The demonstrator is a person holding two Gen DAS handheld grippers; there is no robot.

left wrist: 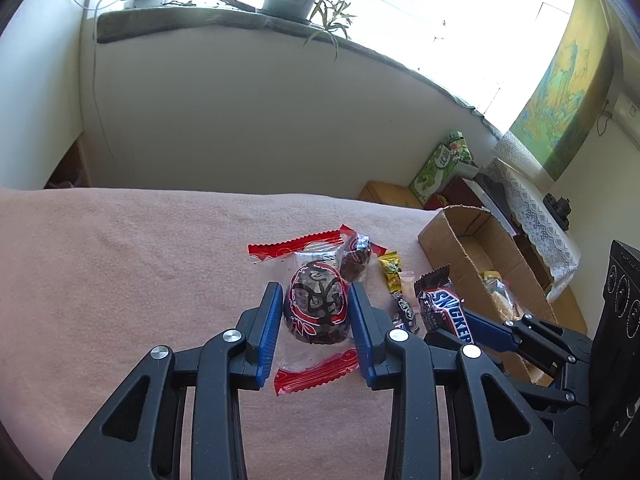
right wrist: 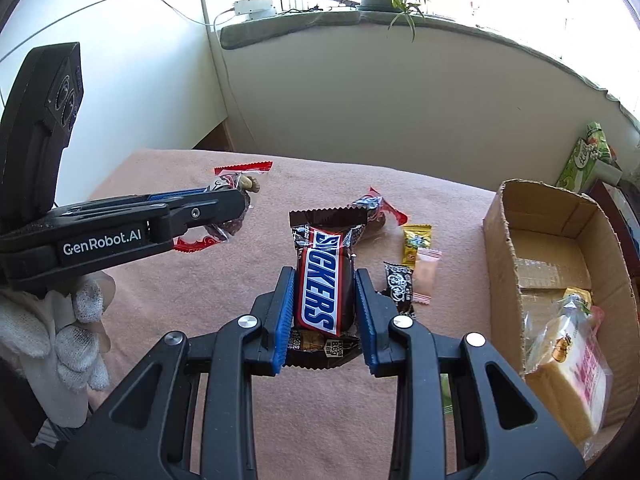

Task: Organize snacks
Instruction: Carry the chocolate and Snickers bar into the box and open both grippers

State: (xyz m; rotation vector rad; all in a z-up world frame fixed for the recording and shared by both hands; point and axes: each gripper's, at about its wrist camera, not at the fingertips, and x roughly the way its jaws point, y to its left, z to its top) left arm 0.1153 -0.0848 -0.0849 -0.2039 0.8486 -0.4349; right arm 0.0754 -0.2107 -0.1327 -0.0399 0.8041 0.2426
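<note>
Both claws are at the pick-up step. Well left of the cardboard box, the left claw closes around the clear-wrapped dark cake, whose red-edged ends run along its fingers. Nearer the box, the right claw clamps the Snickers bar on the surface, long axis pointing away. Next, likely lift and carry rightward into the box.

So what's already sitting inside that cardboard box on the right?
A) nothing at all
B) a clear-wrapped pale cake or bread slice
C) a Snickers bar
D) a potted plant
B: in the right wrist view the cardboard box holds a pale, clear-wrapped cake slice, while the Snickers bar is outside it, between the right gripper fingers over the pink cloth.
</note>
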